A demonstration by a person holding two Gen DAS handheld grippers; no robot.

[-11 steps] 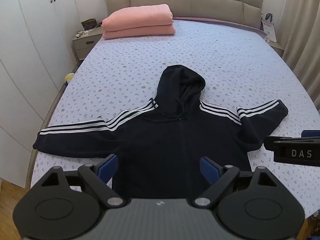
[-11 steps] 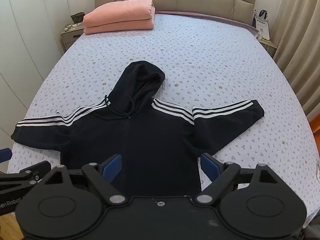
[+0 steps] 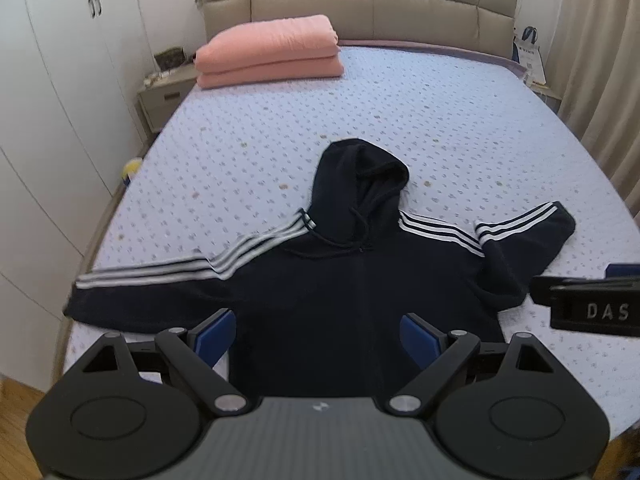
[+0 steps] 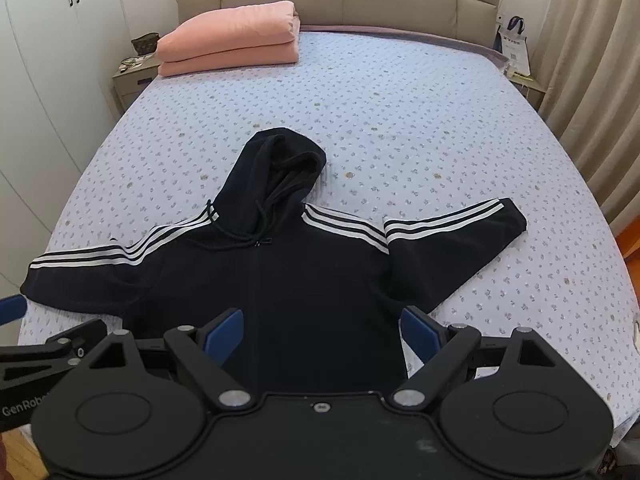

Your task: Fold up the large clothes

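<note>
Currently: bed with dotted lilac cover, beige headboard, white wardrobes at left | folded pink blanket near headboard | black hoodie flat on near half, sleeves spread, white stripes | left gripper and right gripper both spread wide, empty, above hem

Each tool is matte black plastic: two round, disc-topped housings sit side by side at the near end, and angled link arms with silver pivot screws run forward from them to a pair of fingers faced with blue pads. The left tool has a grey, finely ribbed centre plate with a small white emblem, while the right tool has a plain black plate with one screw in the middle. White lettering marks their sides, "DAS" on the right tool and "GenRobo" on the left one.
</note>
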